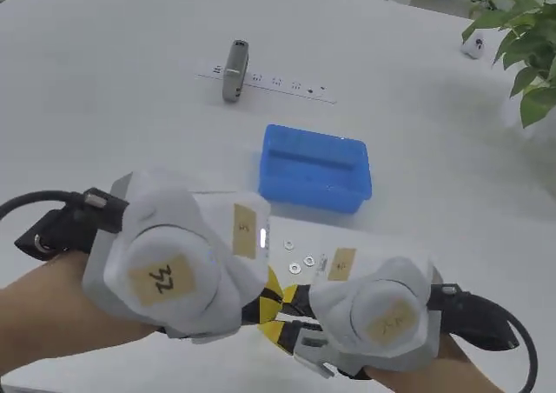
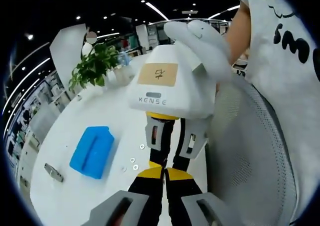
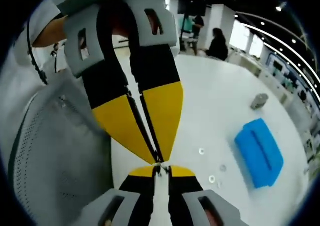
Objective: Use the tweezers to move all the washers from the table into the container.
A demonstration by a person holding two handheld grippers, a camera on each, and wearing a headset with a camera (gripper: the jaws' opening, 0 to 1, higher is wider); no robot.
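A grey device [image 1: 234, 69] lies across a power strip [image 1: 291, 84], well apart from a leafy plant [image 1: 521, 45].

Bright, even light comes from ceiling lamps [image 2: 154, 8] high above the right gripper [image 2: 168, 164]. Ahead of both grippers in the head view, the white table [image 1: 113, 80] is nearly washed out and carries only faint, soft shadows. Beyond them, the blue container [image 1: 314, 169] has a small glint on its far rim. In the right gripper view the left gripper [image 3: 156, 158] and its thin tweezers [image 3: 141, 121] look crisp. Both gripper views bend strongly toward their edges. The head view is slightly soft.
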